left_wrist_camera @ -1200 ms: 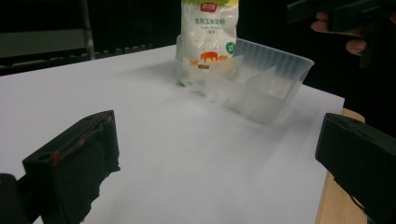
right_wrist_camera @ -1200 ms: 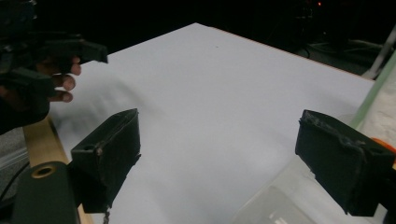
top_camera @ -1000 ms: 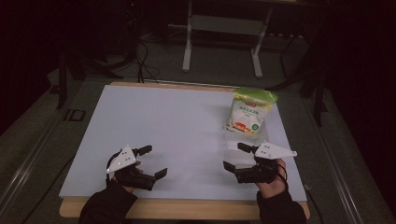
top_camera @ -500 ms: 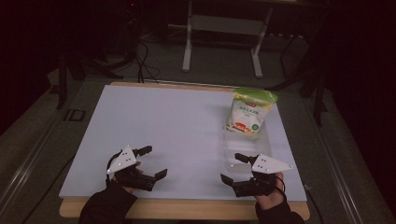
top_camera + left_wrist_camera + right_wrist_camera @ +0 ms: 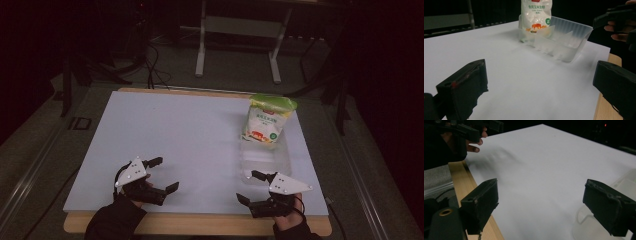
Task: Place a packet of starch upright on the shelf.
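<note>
A white pouch with a green top (image 5: 268,117) stands upright at the far right of the white table (image 5: 175,135), leaning in the far end of a clear plastic tray (image 5: 264,159). In the left gripper view the pouch (image 5: 535,17) rises behind the tray (image 5: 564,40). My left gripper (image 5: 161,175) rests open near the front left edge, nothing between its jaws. My right gripper (image 5: 249,186) is open near the front right edge, just in front of the tray. The tray's corner (image 5: 589,225) shows beside the right jaw.
The table's wooden front edge (image 5: 200,224) runs under both hands. A metal stand (image 5: 237,30) and cables (image 5: 150,65) lie on the dark floor beyond the table. Bare white surface stretches between the grippers and across the left half.
My right gripper has drawn back from the tray toward the front edge of the table. The left gripper has shifted only slightly. Pouch and tray are unmoved.
</note>
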`<state>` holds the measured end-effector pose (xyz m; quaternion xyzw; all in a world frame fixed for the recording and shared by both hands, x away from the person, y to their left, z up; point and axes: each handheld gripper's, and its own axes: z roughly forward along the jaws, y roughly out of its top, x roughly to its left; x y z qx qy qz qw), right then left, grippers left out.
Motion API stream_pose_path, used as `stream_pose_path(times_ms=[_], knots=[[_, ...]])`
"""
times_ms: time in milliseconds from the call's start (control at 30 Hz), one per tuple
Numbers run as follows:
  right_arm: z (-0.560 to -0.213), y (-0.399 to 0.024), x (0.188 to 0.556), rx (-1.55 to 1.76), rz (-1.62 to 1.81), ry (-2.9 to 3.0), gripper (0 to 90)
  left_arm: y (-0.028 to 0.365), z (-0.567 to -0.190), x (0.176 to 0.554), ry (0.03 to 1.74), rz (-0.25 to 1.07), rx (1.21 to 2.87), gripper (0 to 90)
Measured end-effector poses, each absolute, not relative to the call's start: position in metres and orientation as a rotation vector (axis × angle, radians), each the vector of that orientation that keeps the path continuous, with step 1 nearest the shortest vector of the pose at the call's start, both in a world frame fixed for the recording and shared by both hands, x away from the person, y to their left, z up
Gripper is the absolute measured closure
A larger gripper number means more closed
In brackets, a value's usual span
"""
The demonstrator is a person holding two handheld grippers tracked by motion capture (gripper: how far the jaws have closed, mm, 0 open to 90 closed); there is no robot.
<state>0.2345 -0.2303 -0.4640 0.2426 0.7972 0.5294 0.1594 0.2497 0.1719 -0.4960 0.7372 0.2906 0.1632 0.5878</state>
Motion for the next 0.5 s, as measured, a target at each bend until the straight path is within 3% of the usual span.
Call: stream_pose_path(times_ms=[500], knots=[[-0.4624, -0.2365, 0.2357, 0.668, 1.544, 2.224, 13.6, 0.1747, -0.5051, 0.2481, 0.706, 0.4, 1.72, 0.0]])
